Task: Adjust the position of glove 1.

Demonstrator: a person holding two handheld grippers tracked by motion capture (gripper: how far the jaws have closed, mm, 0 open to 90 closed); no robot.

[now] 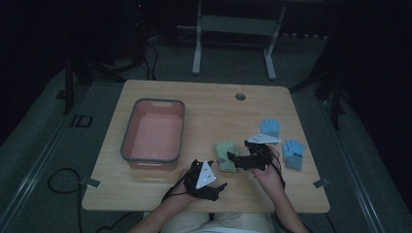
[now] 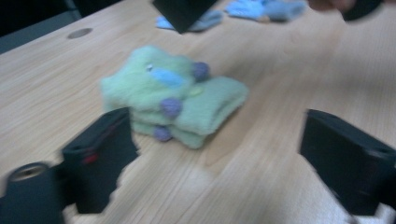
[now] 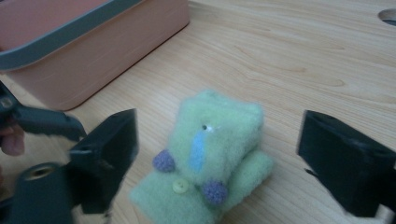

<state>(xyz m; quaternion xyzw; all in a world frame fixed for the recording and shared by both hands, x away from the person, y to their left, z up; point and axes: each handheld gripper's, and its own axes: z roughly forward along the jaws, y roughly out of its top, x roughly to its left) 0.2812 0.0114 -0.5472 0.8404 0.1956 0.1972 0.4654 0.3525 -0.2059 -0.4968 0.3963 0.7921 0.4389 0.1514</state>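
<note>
A: Any text, labels, brands, numbers?
B: None legible. High view is dark; the pink bin point(image 1: 153, 133) looks plain, no print.
A: Green glove point(image 3: 211, 154), centre of the right gripper view?
B: Blue patch, purple dots, a button. Decoration, no letters.
A: Blue gloves point(image 1: 294, 153), right of the high view?
B: Too small and dim to tell.
A: Gripper jaws in the gripper views?
B: Black, with a small red mark at lower left in the left gripper view, blurred, not readable. Nothing written on the table point(image 1: 214, 99).
</note>
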